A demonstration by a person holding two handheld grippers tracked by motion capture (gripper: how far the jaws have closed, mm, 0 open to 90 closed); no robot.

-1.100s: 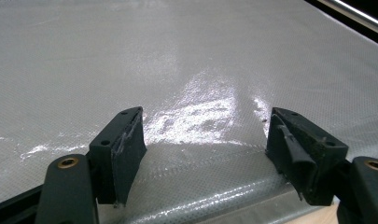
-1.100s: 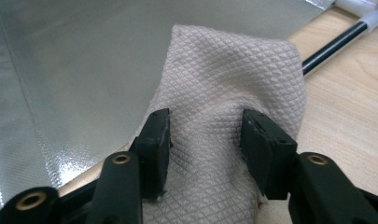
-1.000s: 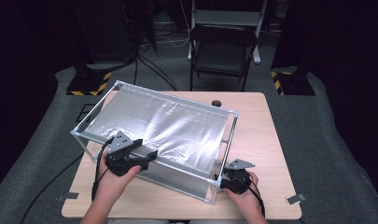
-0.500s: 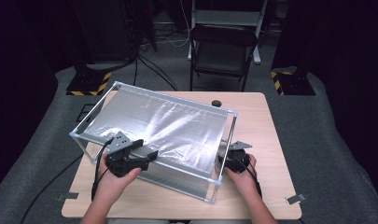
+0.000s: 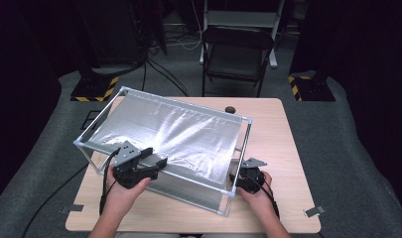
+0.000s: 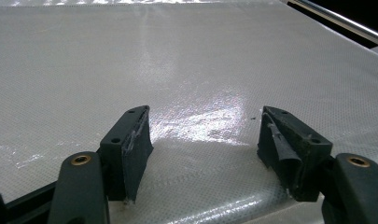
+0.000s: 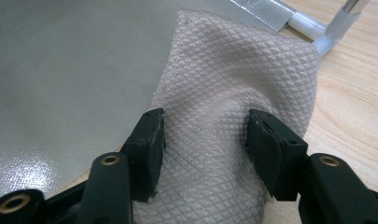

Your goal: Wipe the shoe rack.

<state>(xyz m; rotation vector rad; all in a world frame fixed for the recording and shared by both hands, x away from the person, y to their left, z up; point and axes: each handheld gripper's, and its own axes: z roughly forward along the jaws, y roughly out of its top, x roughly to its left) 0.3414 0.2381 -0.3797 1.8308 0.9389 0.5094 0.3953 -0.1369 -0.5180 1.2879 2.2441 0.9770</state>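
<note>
On the wooden bench [image 5: 283,148] stands a box frame of metal tubes [image 5: 139,95] turned at an angle, its top covered by a shiny silvery sheet [image 5: 173,131] that spans from the far left corner to the near right one. At the near left side of the frame, the left hand-held gripper [image 5: 156,163] rests over the edge of the sheet; in the left gripper view its jaws stand wide apart just above the glossy woven surface [image 6: 186,70], with nothing pinched between them, and they have just been closing a little. At the near right corner of the frame, the right hand-held gripper [image 5: 238,177] sits close to the upright corner tube. In the right gripper view its jaws are spread on either side of a pale pink quilted cloth [image 7: 233,93] that lies between the sheet and the bare bench; the pads sit at the cloth's sides without squeezing it, and they have just been opening. A small dark knob [image 5: 231,109] lies on the bench beyond the frame's far side.
</note>
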